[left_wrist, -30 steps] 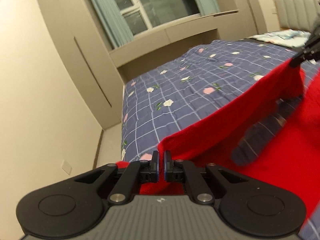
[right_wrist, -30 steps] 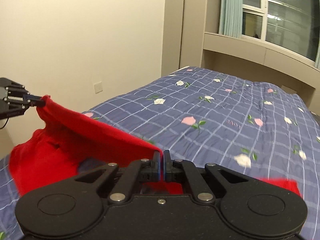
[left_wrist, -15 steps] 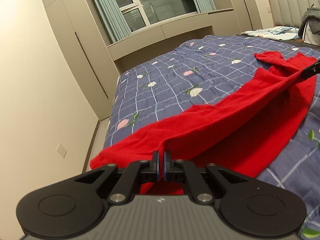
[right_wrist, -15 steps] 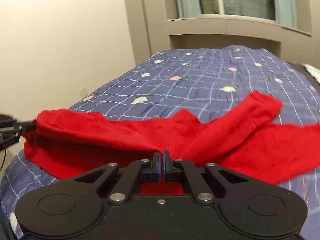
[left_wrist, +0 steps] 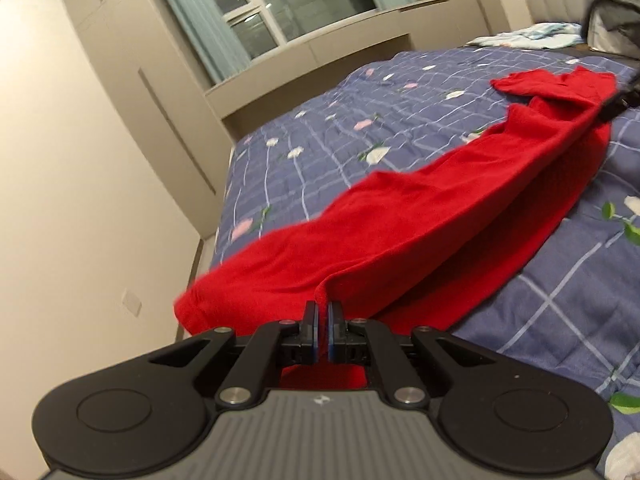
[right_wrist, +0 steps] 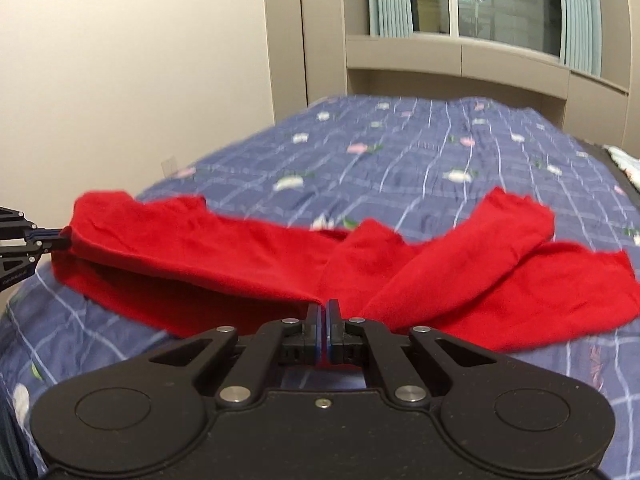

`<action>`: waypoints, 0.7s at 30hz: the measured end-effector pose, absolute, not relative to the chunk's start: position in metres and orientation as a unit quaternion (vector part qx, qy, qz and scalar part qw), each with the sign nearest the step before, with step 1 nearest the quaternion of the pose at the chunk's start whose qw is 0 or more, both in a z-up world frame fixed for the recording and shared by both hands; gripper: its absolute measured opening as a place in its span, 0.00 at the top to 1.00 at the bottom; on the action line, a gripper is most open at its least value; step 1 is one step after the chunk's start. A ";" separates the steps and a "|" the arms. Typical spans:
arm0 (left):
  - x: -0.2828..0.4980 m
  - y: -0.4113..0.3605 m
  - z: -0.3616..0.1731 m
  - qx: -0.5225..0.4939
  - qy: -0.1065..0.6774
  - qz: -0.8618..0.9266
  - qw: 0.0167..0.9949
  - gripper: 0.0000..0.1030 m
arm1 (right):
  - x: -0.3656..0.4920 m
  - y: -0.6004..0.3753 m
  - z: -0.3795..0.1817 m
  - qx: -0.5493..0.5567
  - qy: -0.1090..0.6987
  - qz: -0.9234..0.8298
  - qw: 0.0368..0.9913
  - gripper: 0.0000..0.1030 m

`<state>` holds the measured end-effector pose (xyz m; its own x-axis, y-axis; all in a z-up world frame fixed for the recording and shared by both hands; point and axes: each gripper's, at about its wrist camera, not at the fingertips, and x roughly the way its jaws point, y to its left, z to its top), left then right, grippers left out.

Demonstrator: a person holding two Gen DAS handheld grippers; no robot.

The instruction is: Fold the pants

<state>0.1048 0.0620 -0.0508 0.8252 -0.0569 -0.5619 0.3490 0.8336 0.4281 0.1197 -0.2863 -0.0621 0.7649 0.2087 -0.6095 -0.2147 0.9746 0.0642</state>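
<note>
We hold the red pants (left_wrist: 404, 216) with both grippers, left (left_wrist: 322, 322) and right (right_wrist: 323, 320), clamped on fabric, legs draped across the bed (right_wrist: 420, 152).

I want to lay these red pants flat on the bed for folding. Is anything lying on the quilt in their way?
Nothing visible does. Both the left gripper and right gripper are shut on the red pants, and the blue floral quilt around them is bare. Bedding lies far off by the headboard.

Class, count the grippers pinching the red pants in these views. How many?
2. The left gripper pinches one end of the red pants near the bed's edge; the right gripper pinches the cloth farther along, near the spread legs.
</note>
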 end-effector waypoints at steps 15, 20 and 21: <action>0.096 0.063 -0.058 0.298 0.256 -0.102 0.914 0.97 | 0.118 -0.271 -0.084 -0.037 0.349 0.112 0.930 0.99; 0.102 0.070 -0.049 0.291 0.266 -0.136 0.909 0.88 | 0.117 -0.270 -0.082 -0.045 0.349 0.114 0.929 0.99; 0.104 0.074 -0.049 0.273 0.275 -0.139 0.911 0.79 | 0.117 -0.270 -0.083 -0.043 0.351 0.113 0.929 0.99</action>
<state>0.1038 0.0736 -0.0486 0.8100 -0.1023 -0.5775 0.4032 0.8122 0.4216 0.1172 -0.2699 -0.0830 0.7280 0.1802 -0.6614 -0.2408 0.9706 -0.0007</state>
